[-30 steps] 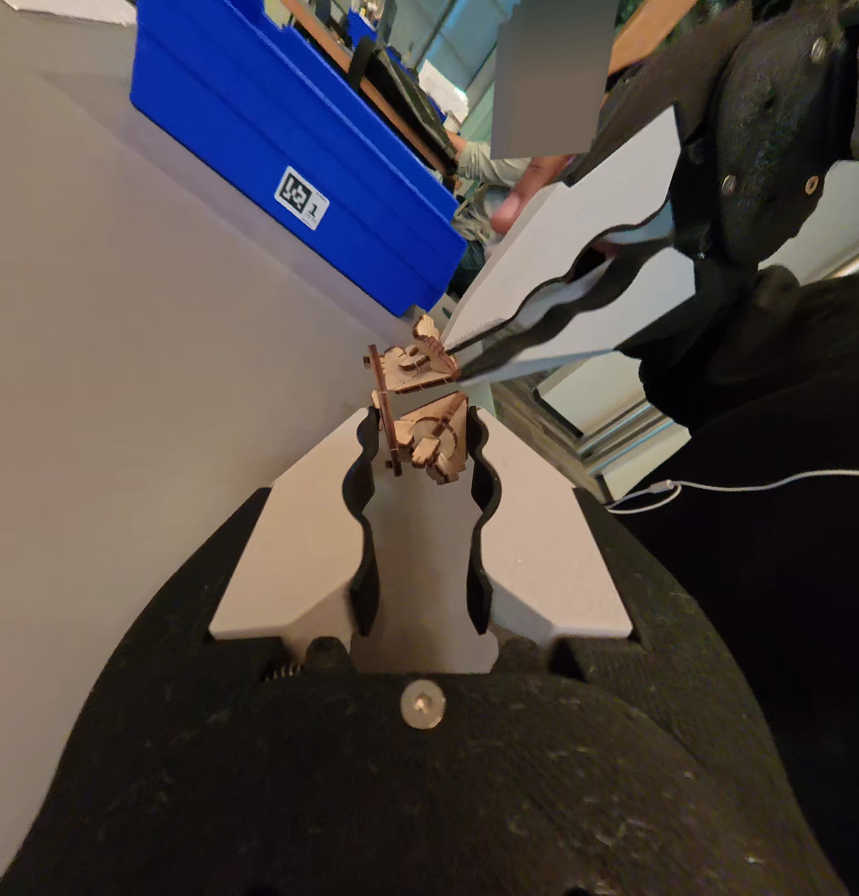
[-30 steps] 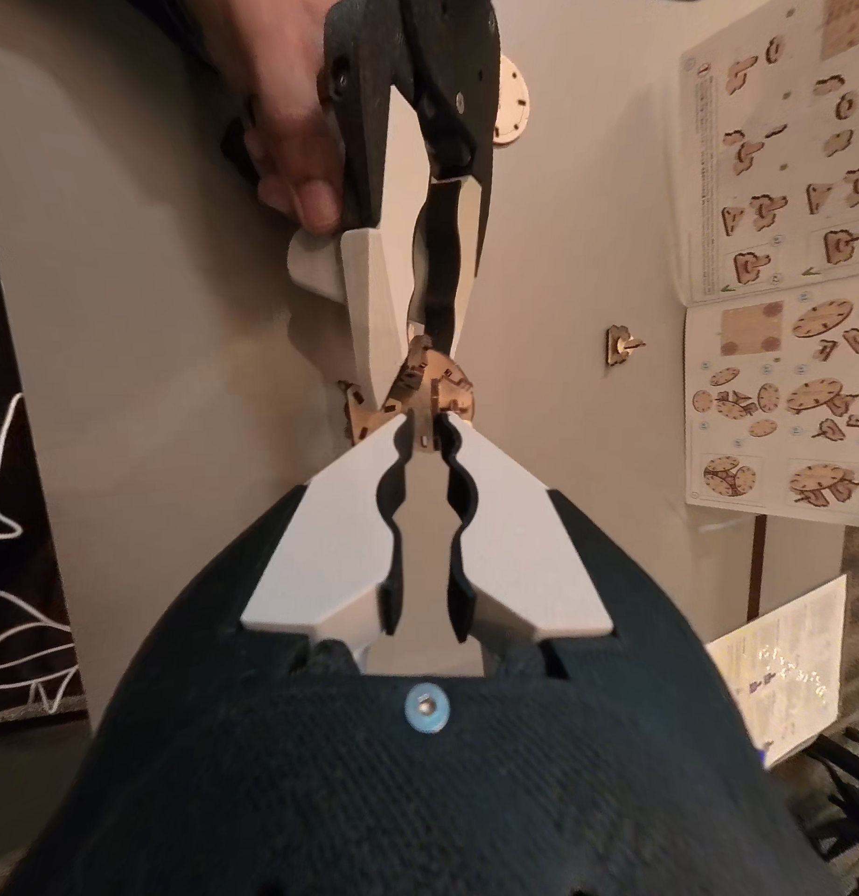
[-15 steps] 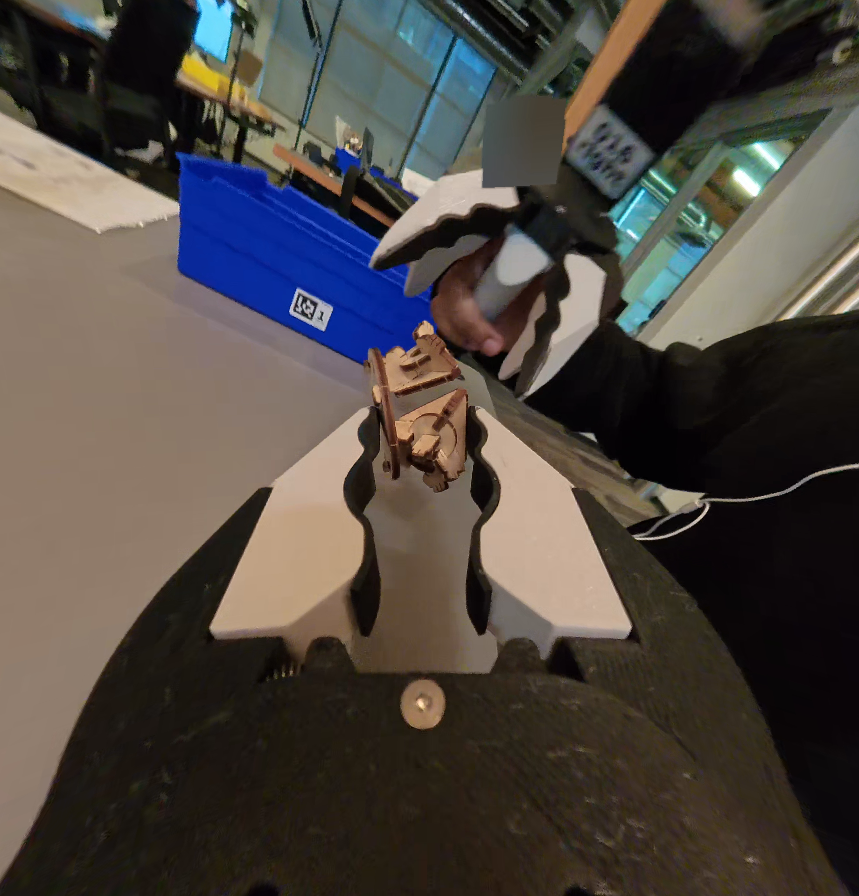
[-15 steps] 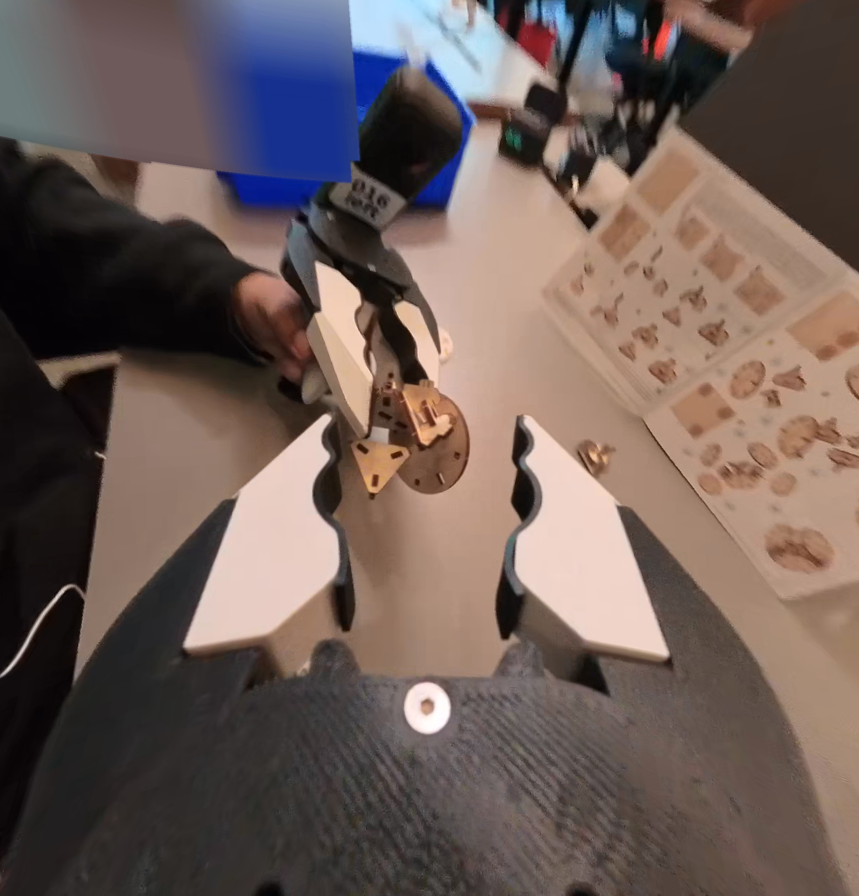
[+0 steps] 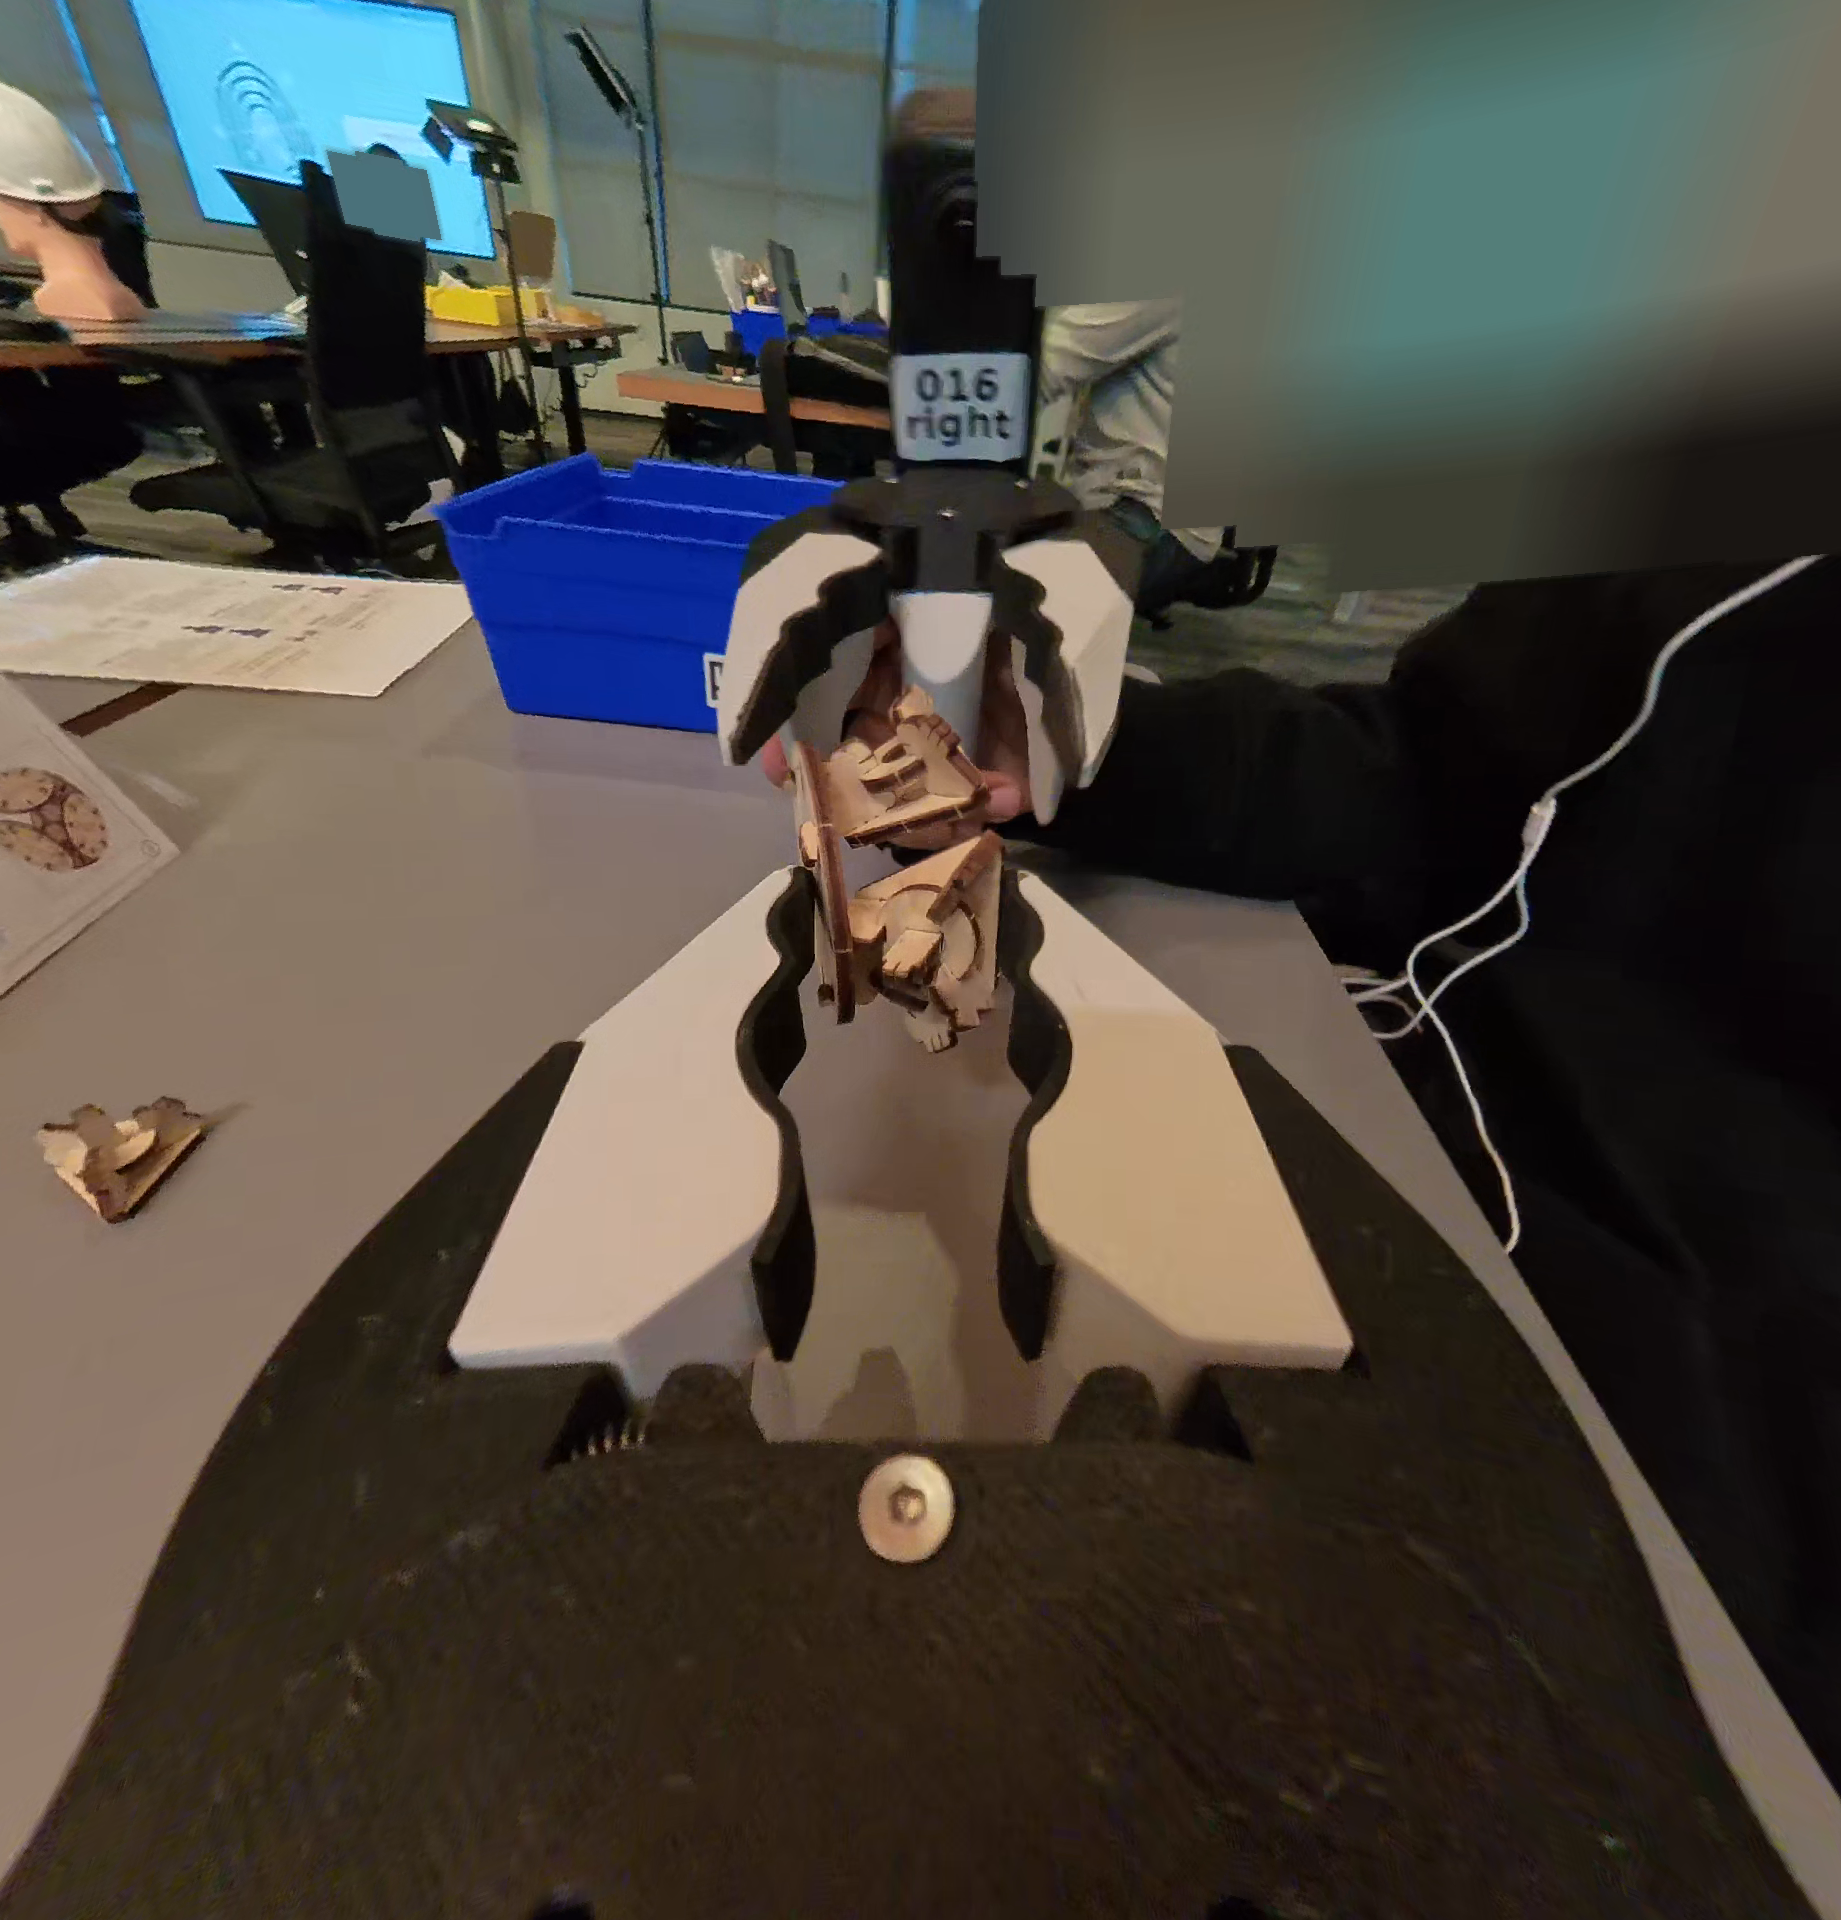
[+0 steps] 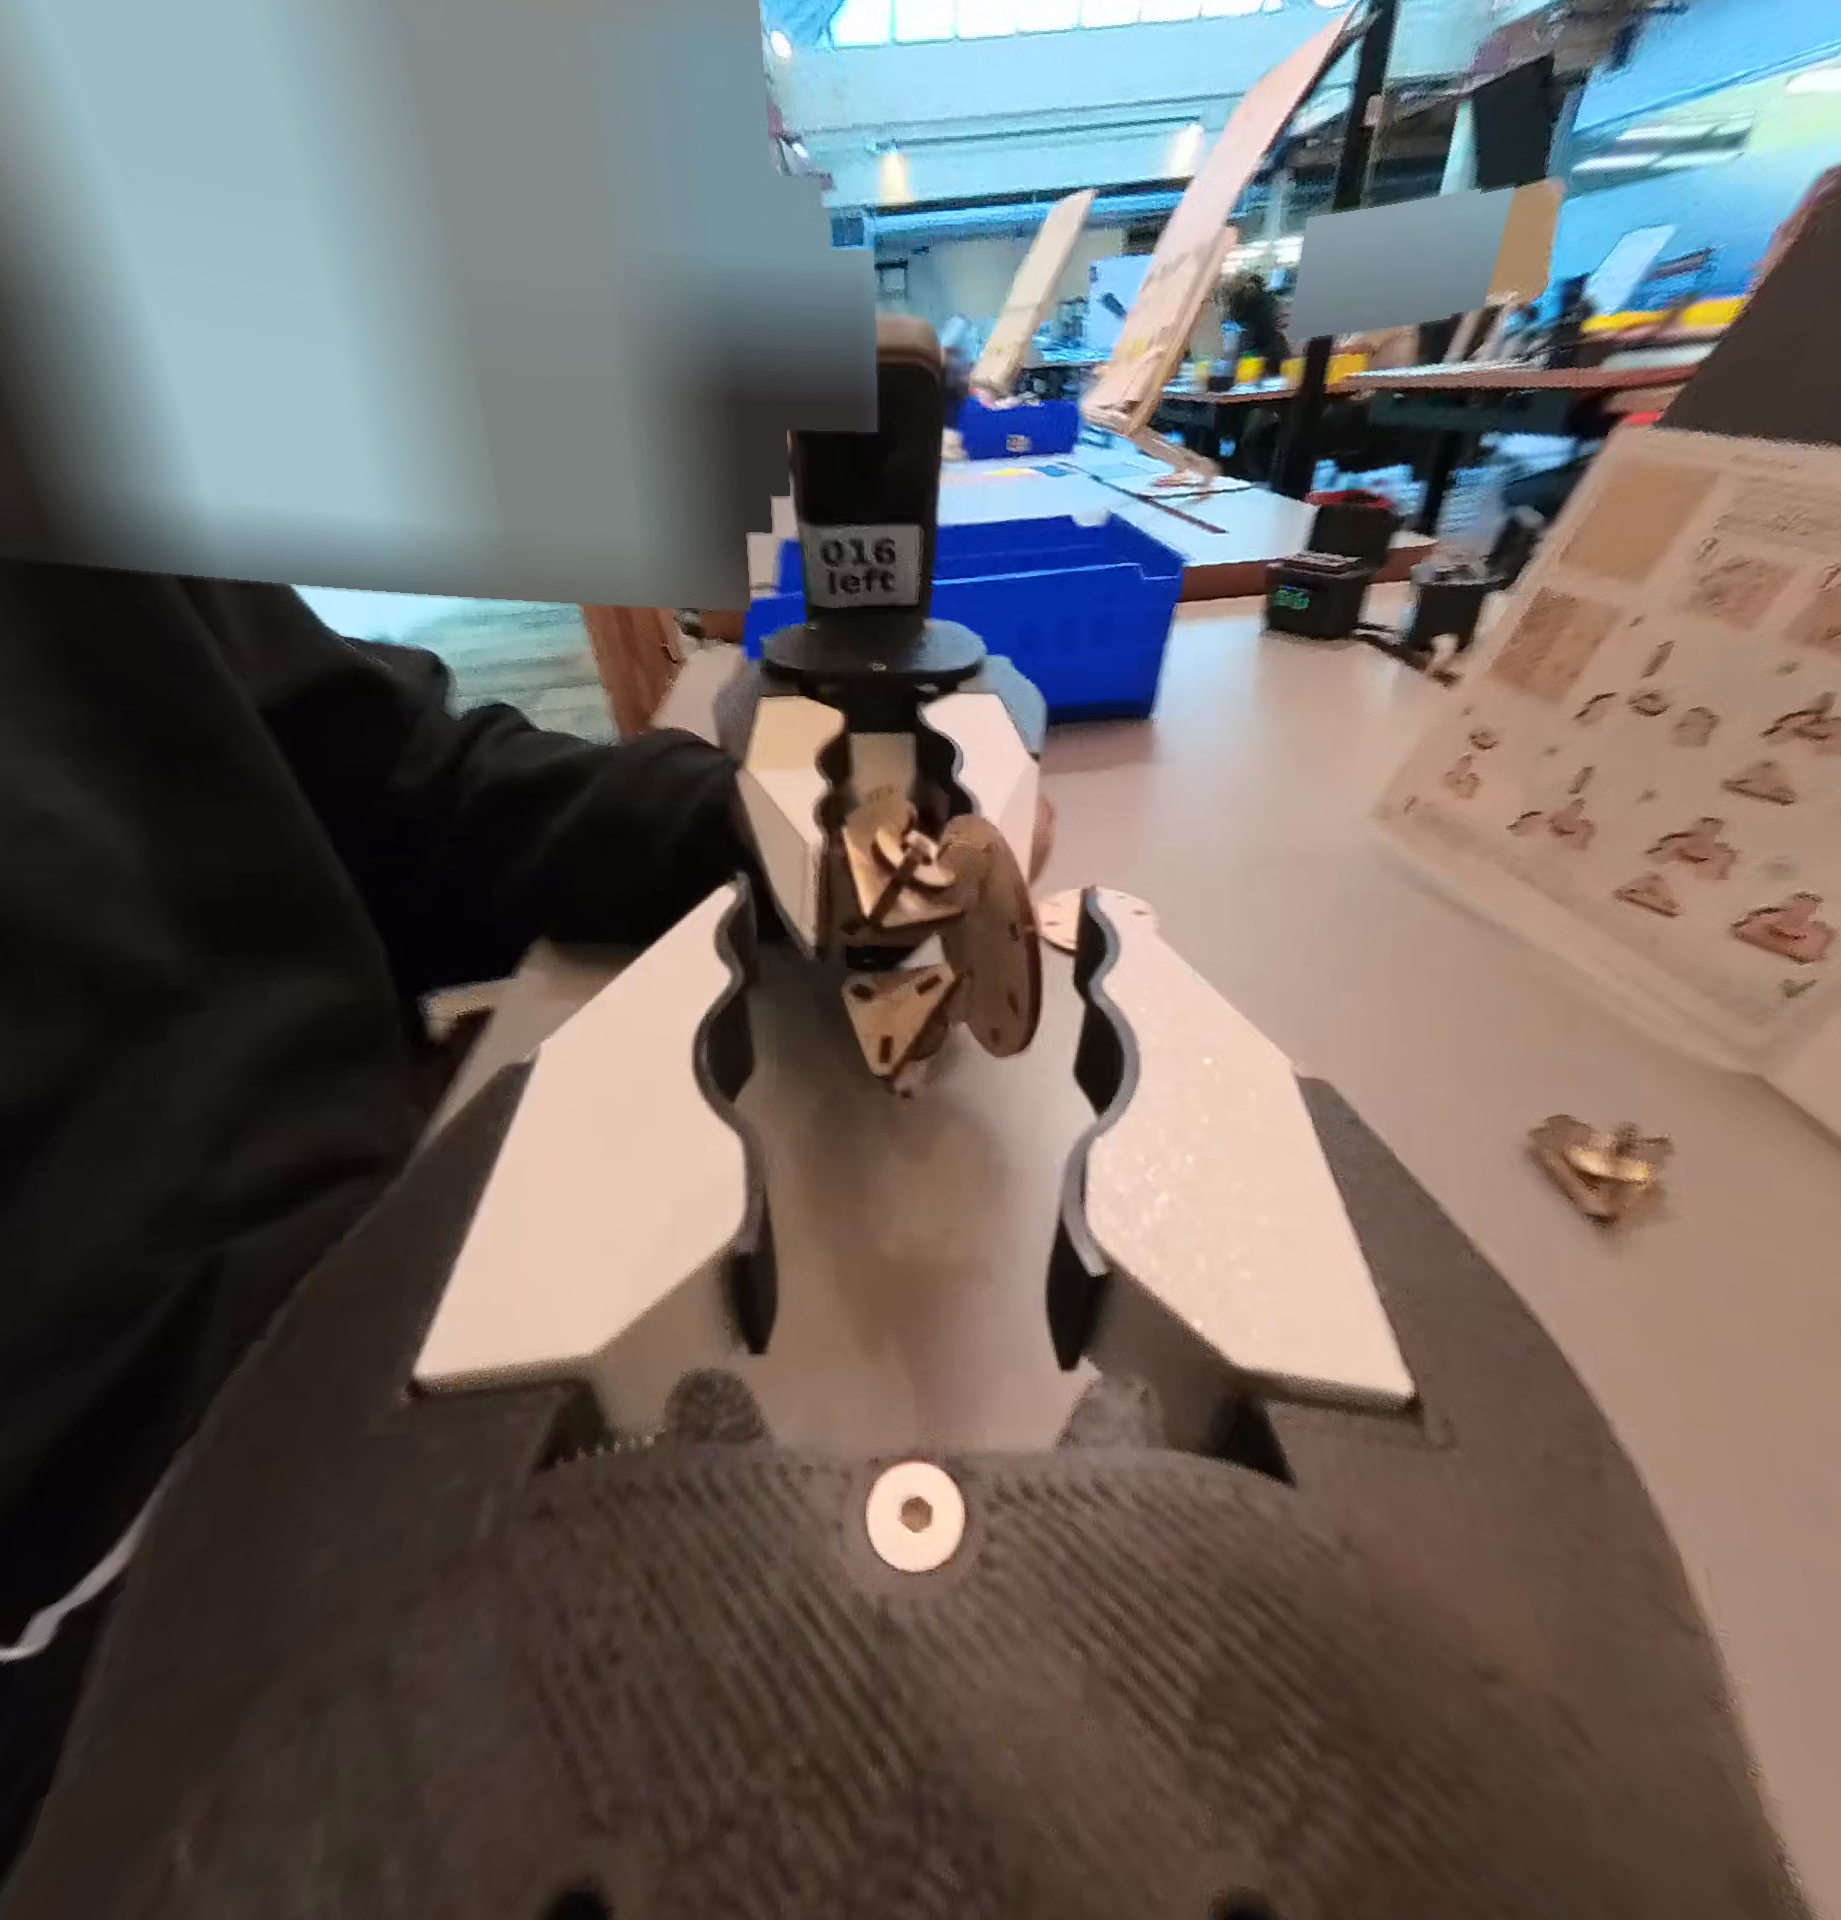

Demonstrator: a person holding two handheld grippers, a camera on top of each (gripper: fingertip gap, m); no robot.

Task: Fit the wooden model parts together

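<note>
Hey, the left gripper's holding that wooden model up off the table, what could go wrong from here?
1. The wooden model is gripped only near the fingertips of the left gripper, so it might twist or drop.
2. The open right gripper sits close in front; a bump could snap the thin disc.
3. A loose wooden piece lies on the table, easy to knock.

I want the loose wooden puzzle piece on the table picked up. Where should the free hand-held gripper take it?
The loose wooden piece lies flat with a raised knob. Probably come from above with the open right hand-held gripper, closing across its narrower sides.
</note>
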